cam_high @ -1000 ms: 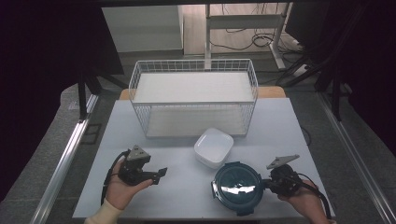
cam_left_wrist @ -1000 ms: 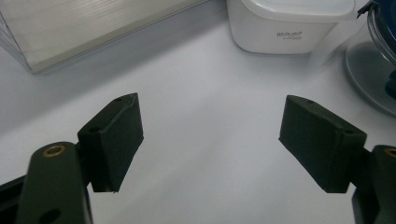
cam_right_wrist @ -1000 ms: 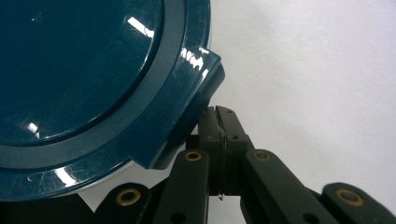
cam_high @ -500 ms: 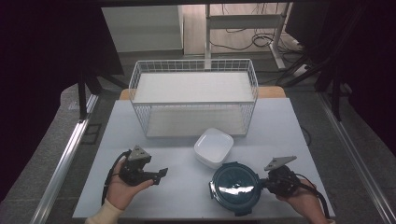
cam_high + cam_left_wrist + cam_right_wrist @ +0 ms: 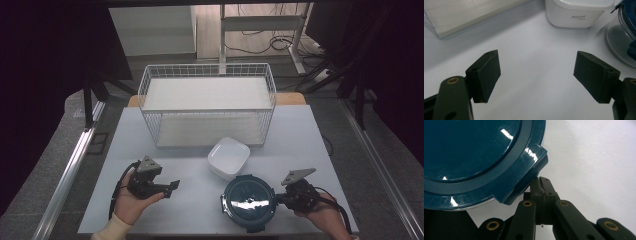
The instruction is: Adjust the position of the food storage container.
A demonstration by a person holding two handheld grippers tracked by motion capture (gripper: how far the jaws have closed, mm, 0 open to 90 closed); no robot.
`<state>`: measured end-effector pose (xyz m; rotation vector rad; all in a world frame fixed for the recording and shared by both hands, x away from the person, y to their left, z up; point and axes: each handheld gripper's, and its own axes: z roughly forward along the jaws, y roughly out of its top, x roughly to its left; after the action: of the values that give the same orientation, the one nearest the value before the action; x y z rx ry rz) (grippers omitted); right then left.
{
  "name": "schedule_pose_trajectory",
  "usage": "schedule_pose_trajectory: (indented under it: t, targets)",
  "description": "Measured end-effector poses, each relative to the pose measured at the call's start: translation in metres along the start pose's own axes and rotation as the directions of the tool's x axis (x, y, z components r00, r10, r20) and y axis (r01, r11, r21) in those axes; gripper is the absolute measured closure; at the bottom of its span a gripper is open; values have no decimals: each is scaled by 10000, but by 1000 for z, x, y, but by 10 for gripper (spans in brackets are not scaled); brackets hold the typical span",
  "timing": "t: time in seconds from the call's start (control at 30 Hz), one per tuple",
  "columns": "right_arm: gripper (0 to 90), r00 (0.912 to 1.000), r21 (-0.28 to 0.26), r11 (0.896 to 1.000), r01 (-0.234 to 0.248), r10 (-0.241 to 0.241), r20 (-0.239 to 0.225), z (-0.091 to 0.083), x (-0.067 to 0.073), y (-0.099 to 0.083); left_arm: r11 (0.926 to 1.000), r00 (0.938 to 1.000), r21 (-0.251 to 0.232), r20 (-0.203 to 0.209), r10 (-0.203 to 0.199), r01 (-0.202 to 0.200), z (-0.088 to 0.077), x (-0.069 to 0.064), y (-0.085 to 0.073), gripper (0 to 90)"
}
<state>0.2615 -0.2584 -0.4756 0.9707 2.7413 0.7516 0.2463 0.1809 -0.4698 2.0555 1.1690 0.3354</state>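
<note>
A round container with a dark teal lid [image 5: 249, 201] stands on the white table [image 5: 300, 135] near its front edge. My right gripper [image 5: 280, 199] lies at the container's right side, held in a hand. In the right gripper view the lid [image 5: 474, 152] looms close, and my right gripper [image 5: 541, 181] has its jaws pressed together right under the lid's latch tab [image 5: 534, 162], which hides the tips. My left gripper [image 5: 172, 186] rests at the front left in a hand, pointing right. Its jaws stand wide apart over bare table, and my left gripper [image 5: 536, 72] is open with nothing between them.
A white square lidded box [image 5: 229, 157] sits just behind the teal-lidded container, also seen as the white box [image 5: 579, 12] ahead of the left gripper. A white wire basket [image 5: 207, 70] with a flat liner stands at the back. Dark floor surrounds the table.
</note>
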Motion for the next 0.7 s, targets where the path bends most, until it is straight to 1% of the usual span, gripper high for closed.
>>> schedule_pose_trajectory:
  t: [0.1,0.23,0.27,0.33,0.5,0.53,0.57,0.6,0.67,0.7]
  targets:
    - [894,10000,31,10000,-7,8,-49,0,0,0,10000,10000,2,4,-9,9,0,0,0,212]
    - [893,9983,-20,9990,-441,440,-394,0,-4,0,10000,10000,2,7,15,-15,0,-1,0,212]
    - [893,9977,-78,9983,-578,574,-373,0,-6,-1,10000,10000,-1,16,24,-24,0,-1,0,212]
    - [893,9967,-135,9967,-797,795,-176,-2,-10,-2,10000,10000,-25,33,7,-7,0,-1,0,212]
    - [889,9893,-636,9875,-1445,1453,85,-7,-18,-6,9998,9998,-103,155,-152,153,0,-2,0,210]
    - [869,9877,-748,9852,-1543,1558,149,-8,-19,-6,9997,9996,-134,217,-193,196,0,-3,0,209]
    - [814,9840,-950,9798,-1762,1779,95,-9,-20,-7,9997,9995,-147,238,-207,211,0,-4,1,208]
    - [771,9820,-1051,9767,-1872,1888,58,-9,-21,-7,9996,9994,-168,261,-220,225,0,-4,1,207]
    - [645,9783,-1179,9714,-2061,2070,-48,-10,-23,-8,9993,9990,-218,349,-295,303,0,-5,1,205]
    - [558,9758,-1279,9676,-2178,2187,-68,-10,-24,-8,9992,9987,-236,398,-327,336,0,-6,1,205]
